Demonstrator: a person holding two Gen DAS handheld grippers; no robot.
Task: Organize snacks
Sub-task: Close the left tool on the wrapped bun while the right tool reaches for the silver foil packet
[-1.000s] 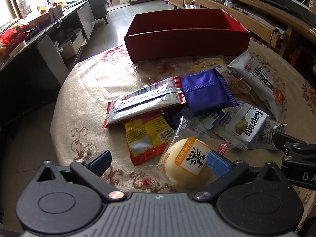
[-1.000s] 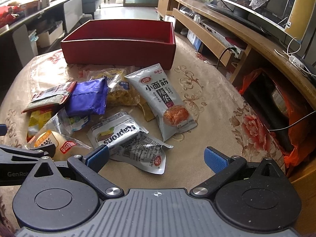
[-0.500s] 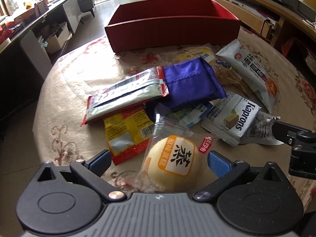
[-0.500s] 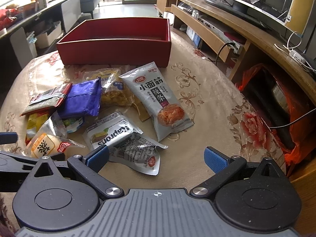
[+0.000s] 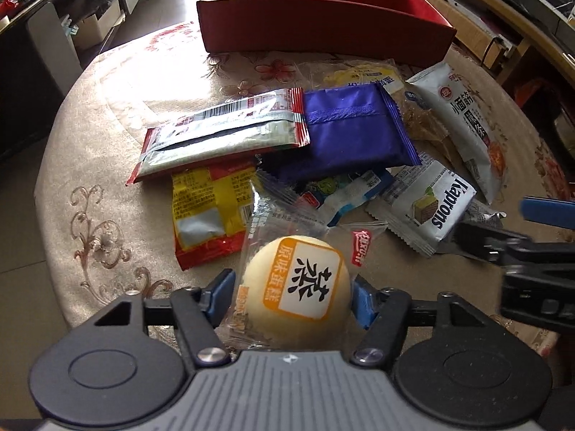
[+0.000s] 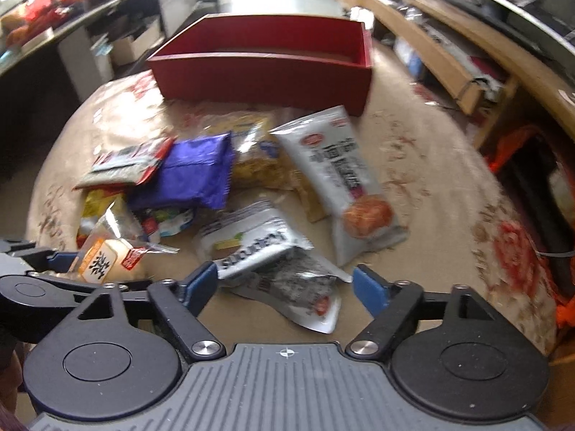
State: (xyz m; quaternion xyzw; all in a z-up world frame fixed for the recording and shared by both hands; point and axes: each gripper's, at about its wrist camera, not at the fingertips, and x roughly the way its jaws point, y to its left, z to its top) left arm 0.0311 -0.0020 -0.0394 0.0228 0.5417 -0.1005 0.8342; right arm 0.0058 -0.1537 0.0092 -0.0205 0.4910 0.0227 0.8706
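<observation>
The left tool [image 5: 293,296] is clamped on the wrapped round cake [image 5: 298,287] at the tabletop's [image 5: 107,115] near edge, likely to carry it into the red box [image 5: 323,25], while the right tool [image 6: 285,283] stands apart around a crumpled silver packet [image 6: 298,287].

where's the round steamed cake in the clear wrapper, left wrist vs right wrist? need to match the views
Left wrist: steamed cake sits bottom centre, squeezed between the left gripper pads.
Right wrist: same cake at the far left edge, low, with the left gripper's blue pad beside it; the right gripper is open over the silver packets.
Shared landmark: the red box, at the far side of the table in both.
</observation>
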